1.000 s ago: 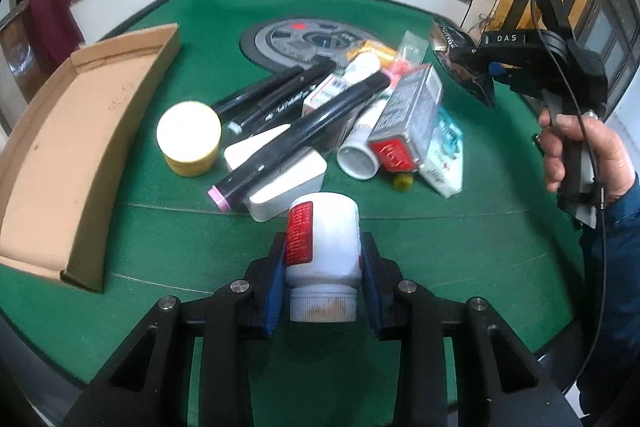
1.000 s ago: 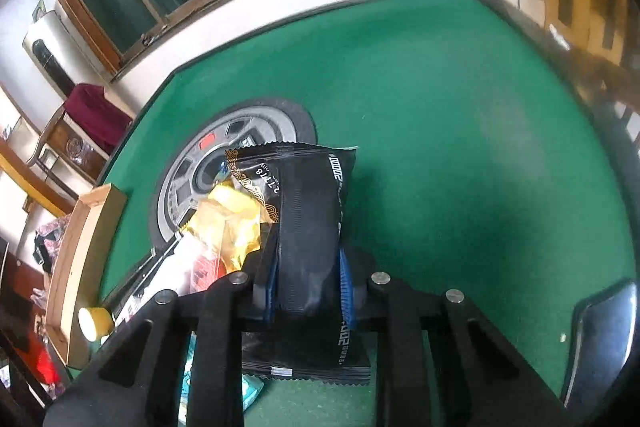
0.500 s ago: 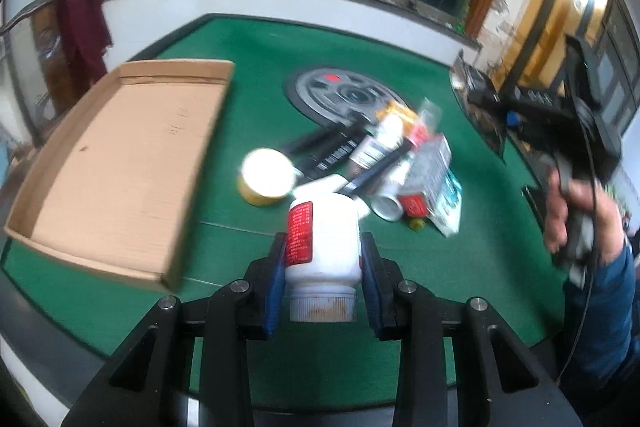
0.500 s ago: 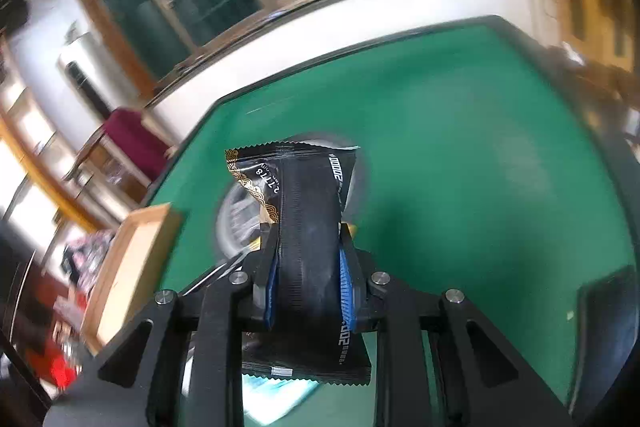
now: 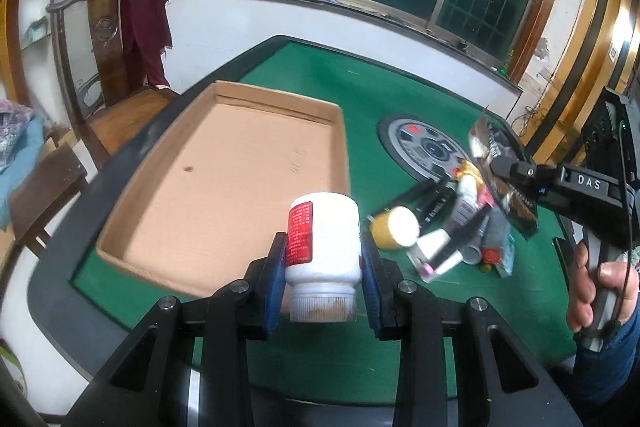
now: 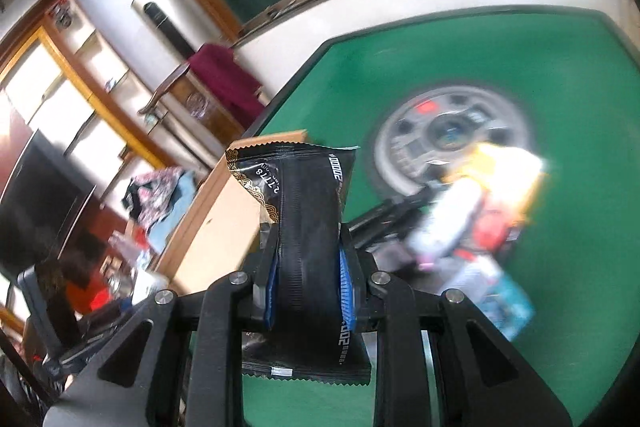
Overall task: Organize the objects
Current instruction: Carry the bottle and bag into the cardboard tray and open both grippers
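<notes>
The left hand-held gripper is clamped on a white bottle with a red label, its blue pads pressing both sides; the ribbed cap points back toward the camera. The bottle hangs in the air above the near edge of the green surface, over the near right corner of an open cardboard tray. The tray lies along the surface's left edge.

The right hand-held gripper is narrowed onto a black packet, pinched at its middle, with its serrated ends sticking out above and below the pads. In the left view a hand holds this gripper over a blurred pile of markers, tubes and small boxes, right of the tray. A round grey panel sits at the surface's centre, just beyond the pile.
</notes>
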{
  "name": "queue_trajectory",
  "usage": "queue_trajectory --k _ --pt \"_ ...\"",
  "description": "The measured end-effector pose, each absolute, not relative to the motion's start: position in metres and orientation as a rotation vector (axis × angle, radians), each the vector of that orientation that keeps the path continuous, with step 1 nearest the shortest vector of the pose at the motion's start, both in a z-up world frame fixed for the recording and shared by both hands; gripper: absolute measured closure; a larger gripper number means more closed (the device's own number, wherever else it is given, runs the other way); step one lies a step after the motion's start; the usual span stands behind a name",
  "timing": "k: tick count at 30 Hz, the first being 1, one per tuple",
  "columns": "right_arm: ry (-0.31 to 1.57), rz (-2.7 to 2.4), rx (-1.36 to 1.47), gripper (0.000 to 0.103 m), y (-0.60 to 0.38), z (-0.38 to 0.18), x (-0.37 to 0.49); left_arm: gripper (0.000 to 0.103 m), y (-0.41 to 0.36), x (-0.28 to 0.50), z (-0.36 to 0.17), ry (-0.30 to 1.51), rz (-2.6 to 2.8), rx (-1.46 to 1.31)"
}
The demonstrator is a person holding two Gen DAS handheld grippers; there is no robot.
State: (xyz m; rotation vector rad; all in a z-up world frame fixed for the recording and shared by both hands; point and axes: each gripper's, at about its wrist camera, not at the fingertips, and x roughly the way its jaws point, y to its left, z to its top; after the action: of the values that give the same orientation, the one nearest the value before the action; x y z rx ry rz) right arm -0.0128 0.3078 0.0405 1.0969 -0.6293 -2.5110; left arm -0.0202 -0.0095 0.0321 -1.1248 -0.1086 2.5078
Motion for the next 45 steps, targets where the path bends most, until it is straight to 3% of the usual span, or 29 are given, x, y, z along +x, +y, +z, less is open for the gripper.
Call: queue_trajectory --k 10,23,36,45 --pt "-0.553 -2.390 1.219 0.081 0.226 0.046 -0.066 0.073 -0.029 -0.113 0.050 -0.029 2.472 -1.175" --pt "-0.621 -2.333 1.461 0.081 0.168 -0.008 -0.177 0.073 -0.033 -0.230 -0.011 0.014 2.418 -1.391" --pt "-0.636 -2.389 1.516 0.081 0.158 -0.029 -0.217 0.073 -0.040 -0.275 -0.040 -0.158 2.397 -1.434" --pt "-0.680 -2.360 1.514 0.078 0.155 -0.042 -0.230 0.073 -0.025 -0.275 -0.050 -0.021 2.446 -1.439"
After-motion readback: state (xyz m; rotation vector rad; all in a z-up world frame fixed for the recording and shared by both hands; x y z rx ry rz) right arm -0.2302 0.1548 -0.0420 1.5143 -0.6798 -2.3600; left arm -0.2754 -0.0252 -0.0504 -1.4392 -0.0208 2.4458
